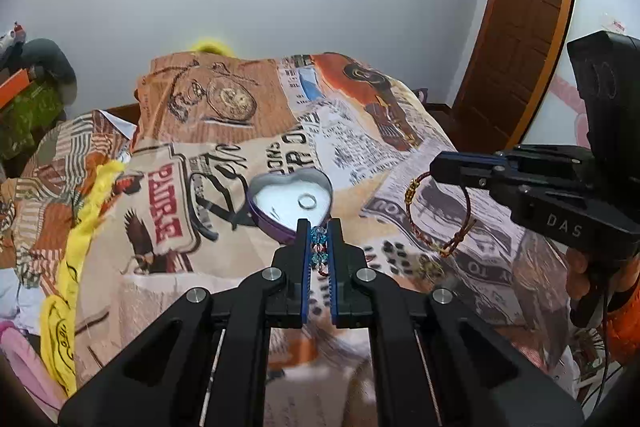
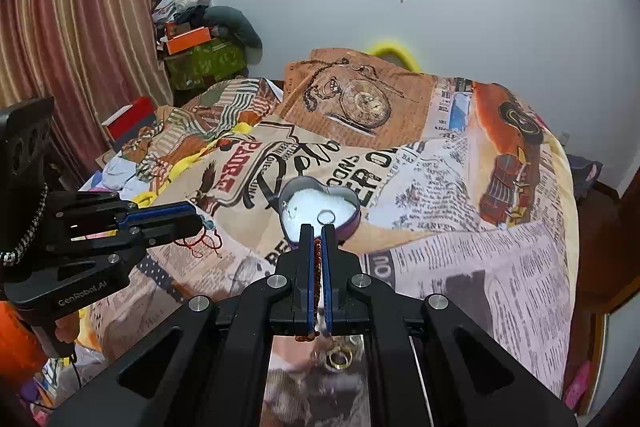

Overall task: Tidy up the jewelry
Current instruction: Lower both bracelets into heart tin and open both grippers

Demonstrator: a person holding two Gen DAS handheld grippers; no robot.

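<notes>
Both grippers are being held pinched: left gripper on a beaded bracelet, right gripper on a cord bracelet, near the bed's middle; each should be lowered slowly into the tin beside the ring

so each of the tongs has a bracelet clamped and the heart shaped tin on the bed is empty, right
Not quite: the heart-shaped tin is not empty; a silver ring lies inside, as the left wrist view shows. The left tongs do clamp a blue beaded bracelet, and the right tongs a red cord bracelet.
</notes>
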